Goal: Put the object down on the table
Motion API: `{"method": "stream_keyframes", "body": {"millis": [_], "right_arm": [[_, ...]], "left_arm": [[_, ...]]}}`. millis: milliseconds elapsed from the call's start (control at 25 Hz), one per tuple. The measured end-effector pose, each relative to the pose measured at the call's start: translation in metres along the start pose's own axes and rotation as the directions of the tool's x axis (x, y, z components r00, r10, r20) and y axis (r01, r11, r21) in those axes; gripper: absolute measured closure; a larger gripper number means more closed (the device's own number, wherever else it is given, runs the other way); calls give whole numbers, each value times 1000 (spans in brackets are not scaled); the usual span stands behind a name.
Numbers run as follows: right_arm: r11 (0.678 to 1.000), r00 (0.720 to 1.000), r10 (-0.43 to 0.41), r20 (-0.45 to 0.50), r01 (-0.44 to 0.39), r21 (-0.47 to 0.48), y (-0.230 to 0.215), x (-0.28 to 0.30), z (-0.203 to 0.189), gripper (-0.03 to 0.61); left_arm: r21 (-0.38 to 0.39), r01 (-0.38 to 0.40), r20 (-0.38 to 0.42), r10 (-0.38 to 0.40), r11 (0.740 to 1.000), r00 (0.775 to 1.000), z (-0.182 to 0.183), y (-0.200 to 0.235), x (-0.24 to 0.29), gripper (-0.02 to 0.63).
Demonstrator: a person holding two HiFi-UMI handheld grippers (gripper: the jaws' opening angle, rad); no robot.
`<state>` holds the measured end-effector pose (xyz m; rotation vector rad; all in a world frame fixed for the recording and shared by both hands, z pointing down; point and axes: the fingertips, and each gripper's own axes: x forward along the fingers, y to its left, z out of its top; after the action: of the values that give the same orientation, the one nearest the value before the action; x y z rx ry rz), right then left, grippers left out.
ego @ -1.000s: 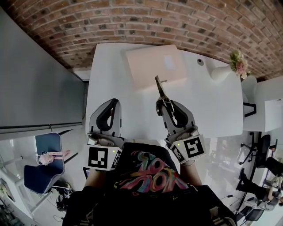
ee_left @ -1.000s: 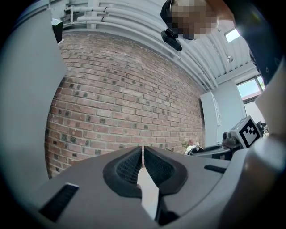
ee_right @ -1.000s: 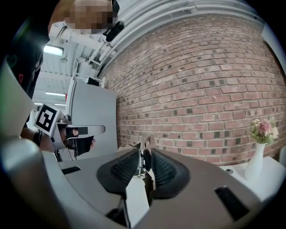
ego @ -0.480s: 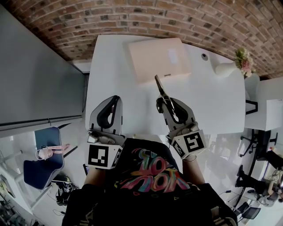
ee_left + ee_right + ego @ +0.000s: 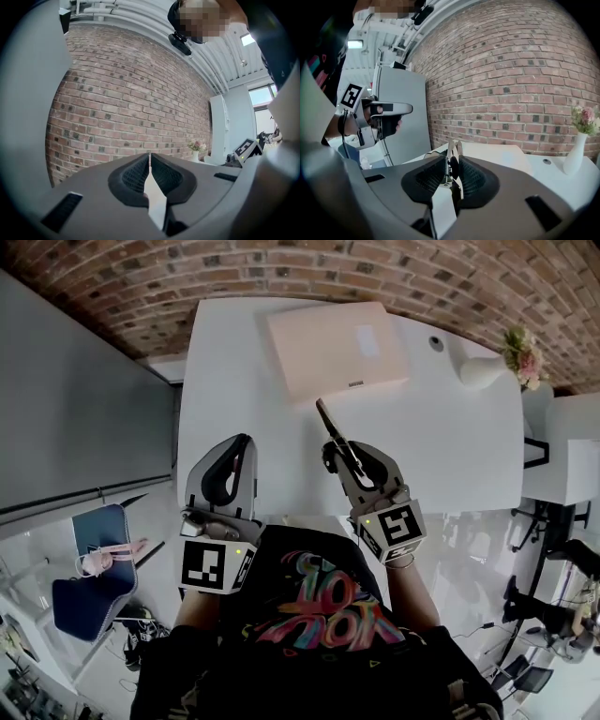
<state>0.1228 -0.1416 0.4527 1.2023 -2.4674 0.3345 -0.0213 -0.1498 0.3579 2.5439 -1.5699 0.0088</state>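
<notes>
My right gripper (image 5: pixel 330 454) is shut on a pair of metal spring pliers (image 5: pixel 328 424). Their thin nose points up and away, over the white table (image 5: pixel 450 456), toward the near edge of a flat pink box (image 5: pixel 337 348). In the right gripper view the pliers (image 5: pixel 453 151) stand between the black pads, with the spring showing and both tips sticking out past them. My left gripper (image 5: pixel 242 442) hangs at the table's front left edge. In the left gripper view its pads (image 5: pixel 136 174) meet with nothing between them.
A white vase of flowers (image 5: pixel 514 357) stands at the table's far right corner, with a small dark round thing (image 5: pixel 436 343) beside it. A grey partition (image 5: pixel 84 409) runs along the left. A brick wall (image 5: pixel 525 70) lies behind the table. Office chairs stand at the lower right.
The head view has tipped, so the table and pink box sit higher in the frame. My right gripper has leaned slightly left with the pliers still held. The left gripper has barely moved.
</notes>
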Motion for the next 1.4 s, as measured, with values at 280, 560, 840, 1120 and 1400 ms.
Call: {"method": "stream_keyframes", "body": {"millis": [280,560,840,1120,1400], "right_arm": [[999,998,34,-54,-35,-24,9,21,-38,469],[996,990,63,-126,-70,-48,23,36,-70,469],[991,978,70,-195,-90,-97,28,52,-104,469],[988,969,63,-239,-95,-123,30,63,-131,469],[986,963,59,-263,-98,-135,31,71,-144,469]], "left_arm": [[-6,22,-19,-22,1000,1000,-9,-1,4,580],[-13,24,-38,-25,1000,999,-17,-2,2,580],[-13,30,-55,-31,999,998,-23,-3,1,580],[-14,37,-66,-38,999,997,-27,-4,2,580],[-12,33,-69,-34,999,997,-30,-1,3,580]]}}
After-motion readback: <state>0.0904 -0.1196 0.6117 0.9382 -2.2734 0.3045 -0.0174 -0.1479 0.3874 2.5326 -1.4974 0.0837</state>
